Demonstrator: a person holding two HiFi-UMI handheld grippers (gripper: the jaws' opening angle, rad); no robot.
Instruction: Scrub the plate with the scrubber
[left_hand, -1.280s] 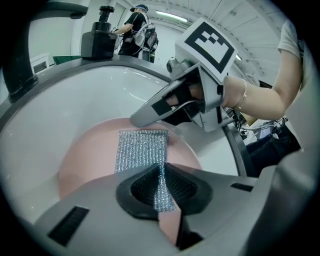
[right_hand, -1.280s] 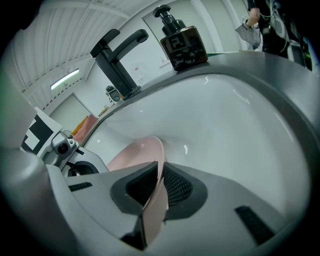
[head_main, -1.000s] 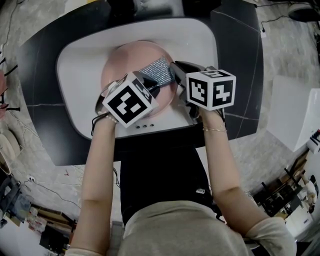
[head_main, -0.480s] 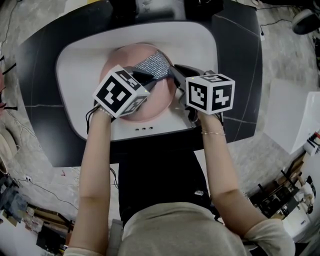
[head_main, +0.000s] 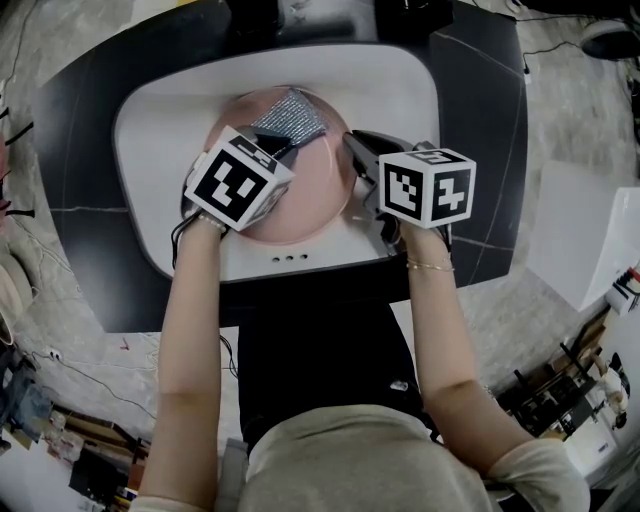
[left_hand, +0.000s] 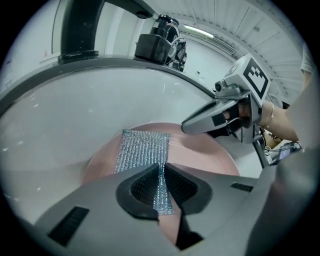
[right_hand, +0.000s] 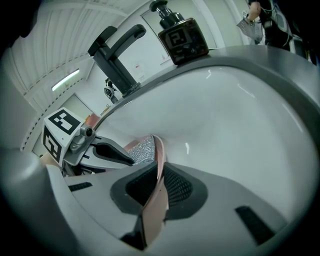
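A pink plate (head_main: 300, 195) lies in the white sink (head_main: 170, 110). My right gripper (head_main: 355, 150) is shut on the plate's right rim; in the right gripper view the pink rim (right_hand: 156, 187) runs edge-on between the pads. My left gripper (head_main: 285, 150) is shut on a silver mesh scrubber (head_main: 288, 115), which lies flat on the far part of the plate. In the left gripper view the scrubber (left_hand: 142, 150) spreads out over the plate (left_hand: 205, 155) ahead of the jaws, with a strip pinched between them. The right gripper (left_hand: 187, 126) shows there at the plate's right edge.
A black faucet (right_hand: 117, 52) and a dark soap dispenser (right_hand: 180, 35) stand behind the basin. The sink sits in a black countertop (head_main: 475, 130). Three small overflow holes (head_main: 290, 258) mark the near sink wall. The floor around holds cables and clutter.
My left gripper has moved the scrubber from the plate's right middle toward its far edge, sliding left and away. The right gripper and the plate have kept still.
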